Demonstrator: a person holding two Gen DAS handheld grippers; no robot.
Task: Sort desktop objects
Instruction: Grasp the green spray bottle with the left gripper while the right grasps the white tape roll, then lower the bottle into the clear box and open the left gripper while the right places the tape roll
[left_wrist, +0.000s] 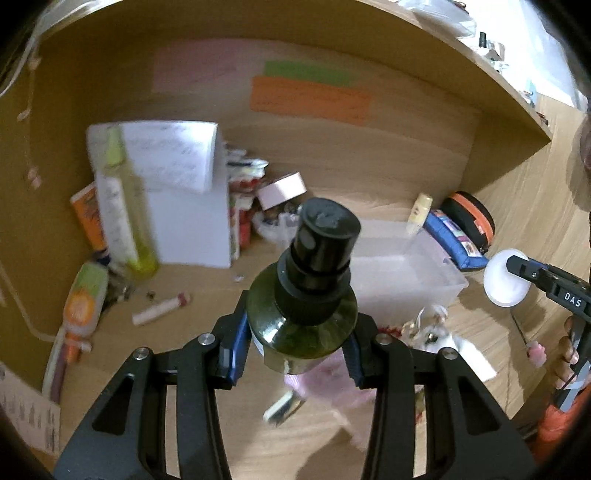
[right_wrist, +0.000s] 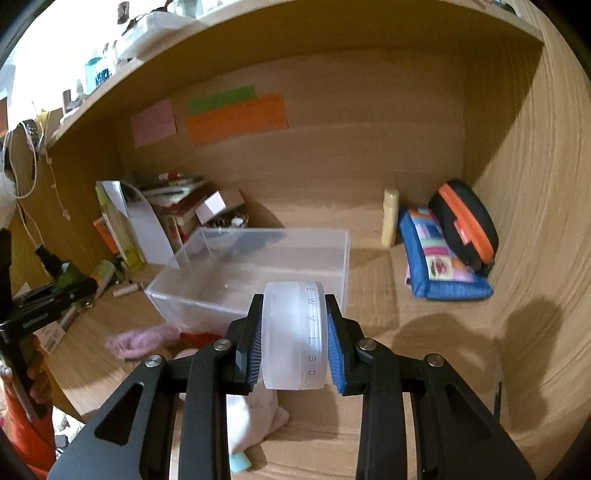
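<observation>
Here, in my left view, the left gripper (left_wrist: 295, 343) is clamped on a green bottle (left_wrist: 303, 325), above the desk (left_wrist: 406, 192), with the clear bin (left_wrist: 424, 273) at two o'clock. In my right view, the right gripper (right_wrist: 293, 343) pinches a white jar (right_wrist: 293, 339); the bin (right_wrist: 258, 273) sits at twelve o'clock.
</observation>
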